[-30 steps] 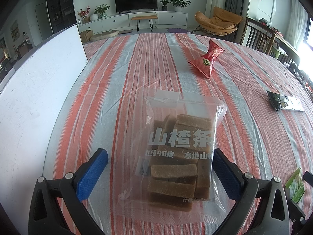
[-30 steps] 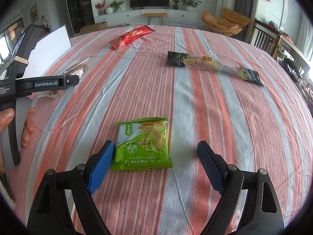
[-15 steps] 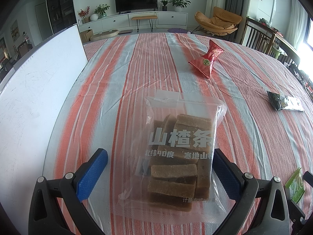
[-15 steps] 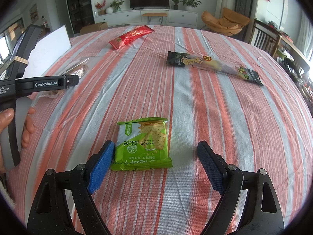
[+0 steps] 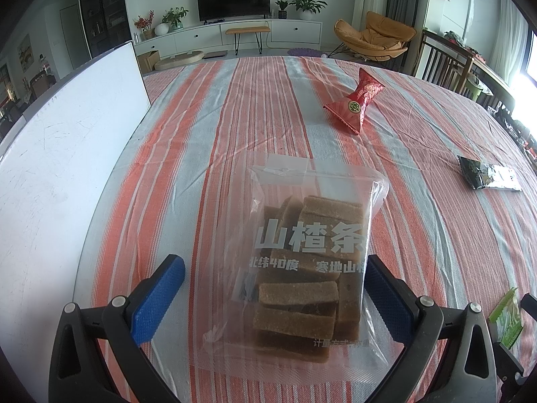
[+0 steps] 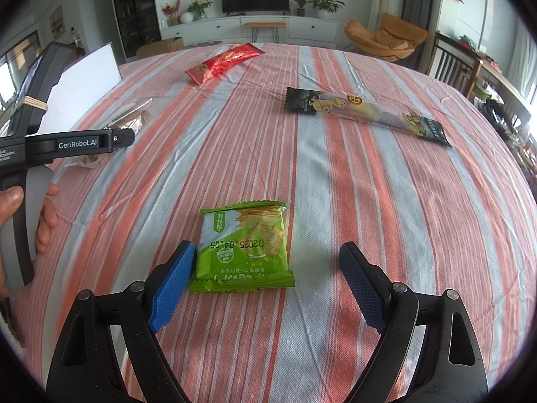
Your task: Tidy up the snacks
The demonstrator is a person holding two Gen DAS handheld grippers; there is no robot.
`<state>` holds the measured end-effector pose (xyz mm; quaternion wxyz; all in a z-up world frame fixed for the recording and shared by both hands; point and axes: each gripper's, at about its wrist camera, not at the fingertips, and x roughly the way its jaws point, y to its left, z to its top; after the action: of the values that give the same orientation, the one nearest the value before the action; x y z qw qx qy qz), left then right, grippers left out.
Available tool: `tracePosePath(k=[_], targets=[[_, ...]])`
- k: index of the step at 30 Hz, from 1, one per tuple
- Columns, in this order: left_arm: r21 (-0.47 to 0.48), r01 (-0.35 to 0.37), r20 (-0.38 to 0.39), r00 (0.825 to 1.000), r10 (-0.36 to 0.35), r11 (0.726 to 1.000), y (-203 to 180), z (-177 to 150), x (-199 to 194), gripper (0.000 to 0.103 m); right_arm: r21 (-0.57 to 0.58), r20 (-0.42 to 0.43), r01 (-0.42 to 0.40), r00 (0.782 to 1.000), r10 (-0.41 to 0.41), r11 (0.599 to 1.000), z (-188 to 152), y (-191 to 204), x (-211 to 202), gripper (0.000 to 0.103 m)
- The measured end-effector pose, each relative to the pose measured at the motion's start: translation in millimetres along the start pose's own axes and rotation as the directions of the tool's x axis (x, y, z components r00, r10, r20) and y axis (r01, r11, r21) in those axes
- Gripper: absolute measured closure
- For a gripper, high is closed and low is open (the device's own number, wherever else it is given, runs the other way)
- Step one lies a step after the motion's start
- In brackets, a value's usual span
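The left gripper (image 5: 273,297) stood open around the clear bag of hawthorn strips (image 5: 302,265); the right gripper (image 6: 268,282) was open too, around the green cracker packet (image 6: 245,245).

Both hand-held grippers — left (image 5: 274,288), right (image 6: 267,270) — gape wide, angled downward.

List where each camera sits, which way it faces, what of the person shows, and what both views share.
Left wrist: sits on the left gripper, looking down along open fingers at a clear bag of brown bars; no hand shows.
Right wrist: sits on the right gripper, looking down at a green cracker packet; a hand holding the other gripper shows at left.
Shared: striped tablecloth, red packet, white board.
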<state>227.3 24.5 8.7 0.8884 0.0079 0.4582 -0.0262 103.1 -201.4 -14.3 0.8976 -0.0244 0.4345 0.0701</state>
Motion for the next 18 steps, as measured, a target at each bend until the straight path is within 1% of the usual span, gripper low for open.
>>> tracePosePath(k=[2,3,5,6,7,8,9,11,12,15,17,18], targets=[[-0.005,-0.004,-0.001,1.0,0.004,1.0,-1,3,2,0.0,-0.016,-0.016,-0.009,1.0,0.009,1.0,1,0,1,0.014],[-0.015,-0.008,-0.003,1.0,0.008,1.0,-1,3,1,0.0,-0.028,-0.04,-0.021,0.999,0.02,0.999,3,-1,2,0.014],[-0.028,-0.02,-0.058,0.998,0.019,0.999,-4,6,2,0.0,-0.018,-0.123,-0.027,0.992,0.024,0.999,8,-7,3,0.015],[-0.01,-0.009,-0.095,0.995,0.008,1.0,-6,9,3,0.0,0.007,-0.146,-0.026,0.989,0.027,1.0,10,-11,2,0.018],[0.022,0.006,-0.122,0.993,-0.003,1.0,-10,10,4,0.001,0.023,-0.156,-0.033,0.987,0.037,0.999,10,-14,2,0.018],[0.045,0.02,-0.121,0.993,-0.014,0.999,-13,9,1,0.008,0.017,-0.163,-0.017,0.986,0.019,1.0,11,-15,2,0.027],[0.057,0.032,-0.113,0.993,-0.025,0.998,-15,9,-2,0.023,-0.006,-0.164,0.001,0.987,-0.002,1.0,11,-14,0,0.047],[0.075,0.065,-0.117,0.991,-0.056,0.995,-17,7,-10,0.037,0.018,-0.198,-0.031,0.98,0.034,0.999,11,-16,-3,0.047],[0.074,0.074,-0.115,0.991,-0.065,0.995,-17,5,-17,0.038,0.029,-0.197,-0.042,0.979,0.046,0.999,10,-17,-5,0.048],[0.051,0.13,-0.087,0.988,-0.125,0.99,-8,-6,-41,0.038,0.062,-0.173,-0.075,0.981,0.085,0.995,8,-16,-20,0.048],[0.023,0.17,-0.051,0.984,-0.169,0.985,-1,-16,-65,0.038,0.093,-0.137,-0.114,0.983,0.126,0.989,12,-15,-34,0.048],[0.007,0.199,-0.029,0.98,-0.199,0.98,4,-22,-81,0.038,0.096,-0.118,-0.127,0.983,0.138,0.987,14,-12,-41,0.048]])
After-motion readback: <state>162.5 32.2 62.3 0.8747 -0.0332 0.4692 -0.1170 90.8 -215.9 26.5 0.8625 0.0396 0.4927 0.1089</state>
